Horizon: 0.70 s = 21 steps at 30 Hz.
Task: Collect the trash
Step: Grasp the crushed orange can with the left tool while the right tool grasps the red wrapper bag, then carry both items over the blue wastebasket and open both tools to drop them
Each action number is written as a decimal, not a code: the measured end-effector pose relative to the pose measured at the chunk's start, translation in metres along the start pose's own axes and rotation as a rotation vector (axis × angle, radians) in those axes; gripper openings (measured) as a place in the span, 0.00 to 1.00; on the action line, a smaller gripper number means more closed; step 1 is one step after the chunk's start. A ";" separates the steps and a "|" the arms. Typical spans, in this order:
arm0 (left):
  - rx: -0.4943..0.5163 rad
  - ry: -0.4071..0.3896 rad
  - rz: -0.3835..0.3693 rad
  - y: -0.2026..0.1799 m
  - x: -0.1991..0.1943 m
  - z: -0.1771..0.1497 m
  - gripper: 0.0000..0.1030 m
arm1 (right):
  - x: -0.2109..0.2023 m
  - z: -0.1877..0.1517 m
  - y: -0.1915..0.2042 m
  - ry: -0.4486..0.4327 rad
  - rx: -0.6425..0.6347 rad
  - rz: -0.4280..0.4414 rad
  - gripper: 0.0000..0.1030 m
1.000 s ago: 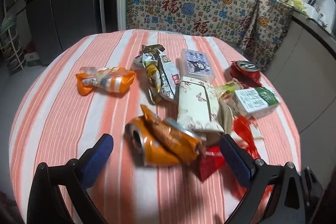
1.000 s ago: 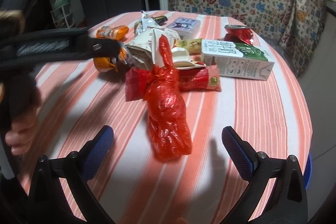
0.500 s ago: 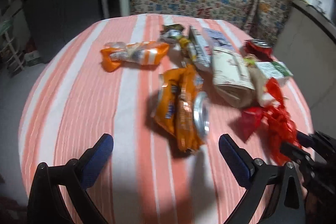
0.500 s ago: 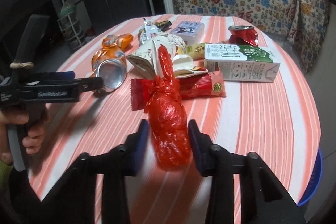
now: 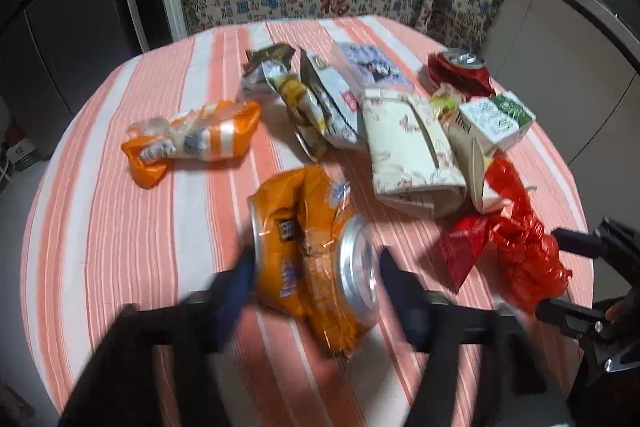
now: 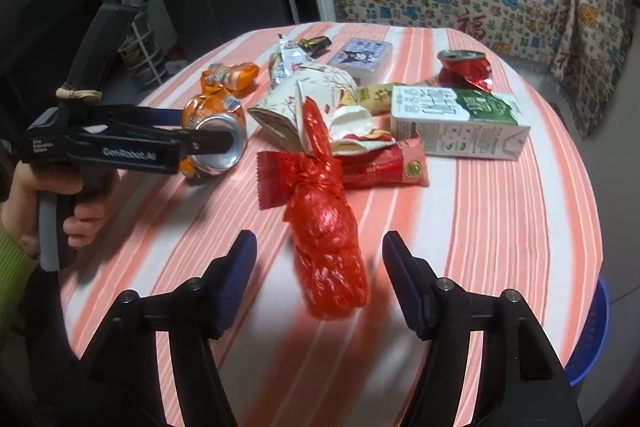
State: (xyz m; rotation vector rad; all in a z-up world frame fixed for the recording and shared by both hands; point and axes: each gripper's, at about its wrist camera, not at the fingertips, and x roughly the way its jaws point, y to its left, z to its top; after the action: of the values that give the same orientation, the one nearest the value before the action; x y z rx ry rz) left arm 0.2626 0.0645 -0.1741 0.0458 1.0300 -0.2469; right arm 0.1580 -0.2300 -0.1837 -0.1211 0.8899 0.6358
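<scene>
- Left wrist view: left gripper (image 5: 314, 277) is closing on the crushed orange can (image 5: 310, 247), w/ one finger at each end of it. The picture is blurred here, so I cannot tell if the pads already press.
- Can lies on its side on the striped tablecloth (image 5: 120, 247), near front edge, silver lid to the right.
- Behind it: orange wrapper (image 5: 192, 141) to the left, floral paper pack (image 5: 408, 147) and milk carton (image 5: 494, 121) to the right, red can (image 5: 460, 73) at the far right.
- Right wrist view: right gripper (image 6: 318, 281) is opening; the red plastic bag (image 6: 326, 227) lies on the table btw. the two fingers, not touched by them.
- Bag's knotted top rests on a red snack wrapper (image 6: 380, 163), just in front of the milk carton.
- At left, a hand (image 6: 52, 203) w/ green sleeve holds the other tool, its tip at the orange can.
- Blue bin (image 6: 590, 339) is below the table edge, at right.
</scene>
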 end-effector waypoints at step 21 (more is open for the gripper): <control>0.113 -0.134 -0.281 -0.188 -0.054 0.021 0.47 | -0.111 -0.028 -0.162 -0.082 0.331 -0.121 0.26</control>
State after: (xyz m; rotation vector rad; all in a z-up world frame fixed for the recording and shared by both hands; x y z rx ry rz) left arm 0.2119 -0.1112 -0.1024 -0.0136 0.8871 -0.5568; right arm 0.1790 -0.4232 -0.1435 0.1468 0.8898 0.3714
